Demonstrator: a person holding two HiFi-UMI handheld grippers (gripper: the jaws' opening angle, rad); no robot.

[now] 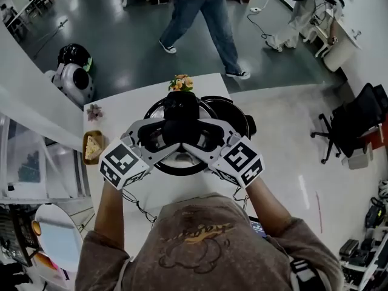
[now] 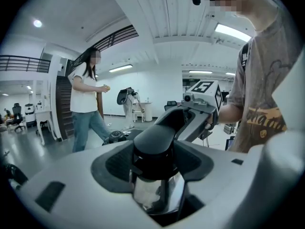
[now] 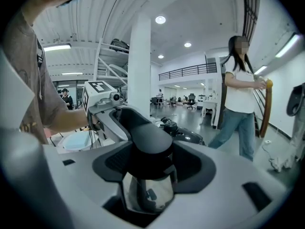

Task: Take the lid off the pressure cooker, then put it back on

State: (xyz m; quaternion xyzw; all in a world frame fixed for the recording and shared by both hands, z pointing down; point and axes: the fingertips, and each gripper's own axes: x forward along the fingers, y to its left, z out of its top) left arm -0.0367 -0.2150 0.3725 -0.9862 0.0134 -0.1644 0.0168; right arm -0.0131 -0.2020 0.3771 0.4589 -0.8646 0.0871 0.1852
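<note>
Both forearms reach forward from the body and angle inward, so the 2 tools meet nose to nose, tipped slightly downward with their marker cubes facing up. The left hand-held gripper [image 1: 170, 133] and the right hand-held gripper [image 1: 195, 135] each clamp the long black handle [image 1: 180, 111] of the round steel pressure-cooker lid [image 1: 182, 162] from opposite sides. In both gripper views the padded jaws press against that handle, with shiny metal showing below it.

The lid hangs in the air between the grippers, offset toward the person from the black pressure cooker pot [image 1: 239, 115], whose rim and side handle show just beyond it on the white bench [image 1: 121, 102]. Step 1, taking the lid off, looks done. What is left, by my reading, is to carry it back over the pot, line it up and seat it.

Farther along the bench stand a small flower arrangement [image 1: 180, 82] and a wooden dish [image 1: 92, 146]. Beyond, a person in jeans [image 1: 200, 17] crosses the floor.
</note>
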